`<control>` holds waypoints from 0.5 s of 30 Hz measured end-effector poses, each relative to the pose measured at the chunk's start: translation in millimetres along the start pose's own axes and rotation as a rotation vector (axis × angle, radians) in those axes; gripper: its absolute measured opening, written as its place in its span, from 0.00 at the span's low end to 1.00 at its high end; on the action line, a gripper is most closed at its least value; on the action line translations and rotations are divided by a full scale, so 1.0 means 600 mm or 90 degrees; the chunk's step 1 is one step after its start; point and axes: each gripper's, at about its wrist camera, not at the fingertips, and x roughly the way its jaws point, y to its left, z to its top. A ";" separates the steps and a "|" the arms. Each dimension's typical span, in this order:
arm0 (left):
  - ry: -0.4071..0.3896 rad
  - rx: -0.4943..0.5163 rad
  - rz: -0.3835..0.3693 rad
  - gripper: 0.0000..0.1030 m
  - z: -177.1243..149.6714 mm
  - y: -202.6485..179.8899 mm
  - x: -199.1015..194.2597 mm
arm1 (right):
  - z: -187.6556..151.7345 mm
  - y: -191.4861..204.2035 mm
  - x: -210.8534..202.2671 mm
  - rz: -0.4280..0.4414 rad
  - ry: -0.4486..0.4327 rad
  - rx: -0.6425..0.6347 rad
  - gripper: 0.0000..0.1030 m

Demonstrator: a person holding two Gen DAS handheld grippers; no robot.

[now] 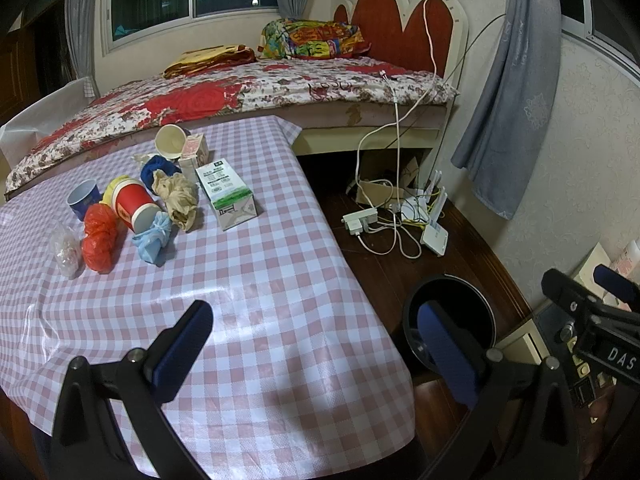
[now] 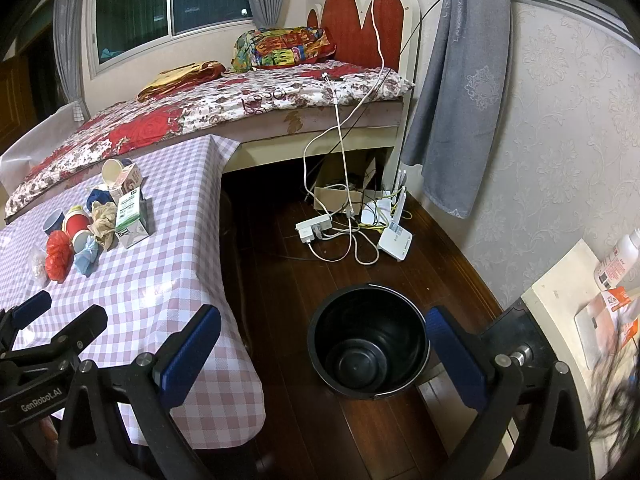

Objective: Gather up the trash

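Trash lies in a cluster on the pink checked table (image 1: 256, 280): a white and green carton (image 1: 226, 194), a red paper cup (image 1: 134, 204), crumpled brown paper (image 1: 180, 198), a red plastic bag (image 1: 98, 236), a light blue wad (image 1: 154, 238), a dark blue cup (image 1: 83, 199) and a white cup (image 1: 170, 142). A black bin (image 2: 368, 342) stands on the floor to the table's right. My left gripper (image 1: 316, 340) is open over the table's near right edge, well short of the trash. Above the bin, my right gripper (image 2: 324, 344) is open and holds nothing.
A bed (image 1: 240, 92) with a floral cover runs behind the table. A power strip (image 2: 314, 226), white cables and a router (image 2: 394, 242) lie on the dark wood floor (image 2: 280, 272) beyond the bin. A white shelf (image 2: 560, 300) with packets stands at the right wall.
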 end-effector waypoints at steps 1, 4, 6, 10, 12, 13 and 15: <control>0.000 0.000 0.000 1.00 0.000 0.000 0.000 | 0.000 0.000 0.000 0.001 0.000 0.001 1.00; 0.000 -0.001 -0.001 1.00 0.000 0.002 0.000 | 0.000 0.000 0.000 0.001 0.000 0.000 1.00; 0.000 -0.002 0.001 1.00 0.000 0.000 0.000 | 0.000 0.000 0.001 0.001 0.000 0.000 1.00; 0.000 -0.003 0.001 1.00 -0.001 0.000 -0.001 | 0.000 0.001 0.001 0.002 0.000 0.000 1.00; 0.000 -0.002 0.003 1.00 -0.002 0.001 -0.002 | 0.000 0.000 0.000 0.002 0.000 0.000 1.00; 0.000 -0.002 0.003 1.00 -0.004 0.001 -0.002 | 0.000 0.000 0.000 0.003 0.001 0.000 1.00; 0.000 -0.004 0.003 1.00 -0.006 0.001 -0.001 | -0.002 0.002 -0.001 0.004 0.000 -0.001 1.00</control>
